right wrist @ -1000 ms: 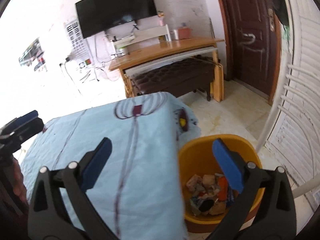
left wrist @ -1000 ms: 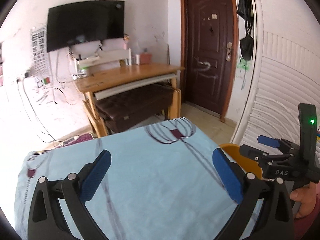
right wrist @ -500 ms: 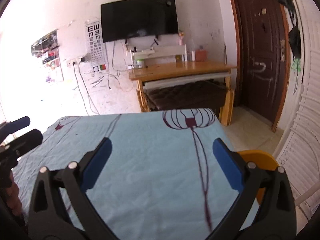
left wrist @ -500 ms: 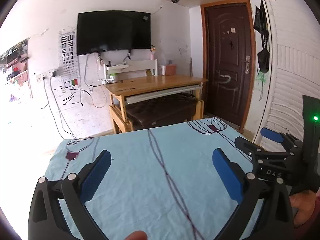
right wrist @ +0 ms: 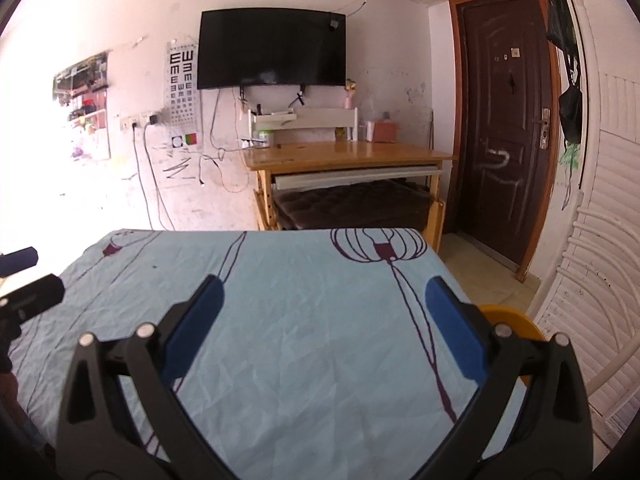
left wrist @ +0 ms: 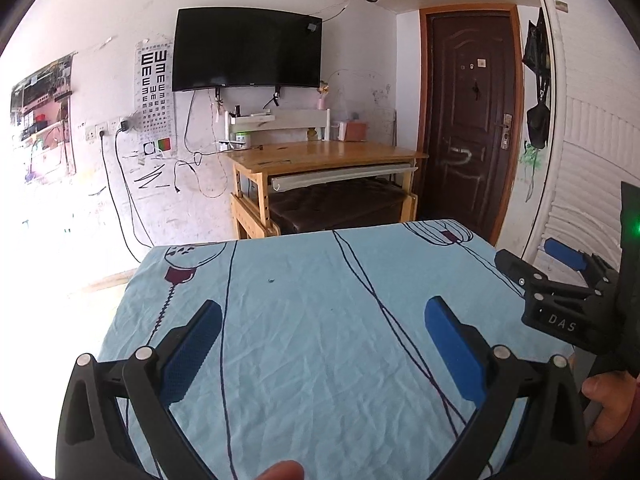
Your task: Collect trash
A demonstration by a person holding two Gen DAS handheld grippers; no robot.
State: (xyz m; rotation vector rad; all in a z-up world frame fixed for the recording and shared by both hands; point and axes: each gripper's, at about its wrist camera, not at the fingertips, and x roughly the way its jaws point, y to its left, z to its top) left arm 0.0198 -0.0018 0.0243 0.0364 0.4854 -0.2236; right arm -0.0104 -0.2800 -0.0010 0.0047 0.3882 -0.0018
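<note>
Peeking out behind the right claw's right finger, the yellow bin shows only an arc of rim; it sits just off the right edge of the desk, its inside hidden, so any trash in it can't be made out. One tiny dark speck lies on the blue cloth, too small to identify. Otherwise only the cloth's lantern line-drawings show.

Right claw: fingers spread wide, nothing between the blue pads, hovering over the desk. Left claw: same, spread wide and empty over the cloth. In the left wrist view the right claw appears at the right edge, body marked "DAS", green LED lit, with a hand partly cut off by the frame. A fingertip pokes in at the bottom edge. In the right wrist view only the left claw's finger tips show at the left edge.

Back wall: eye chart with rows of "E" shapes, lower rows too small to read. Black TV is off. Wooden side table carries small items, labels unreadable. Dark door has white scribbles, not legible.
</note>
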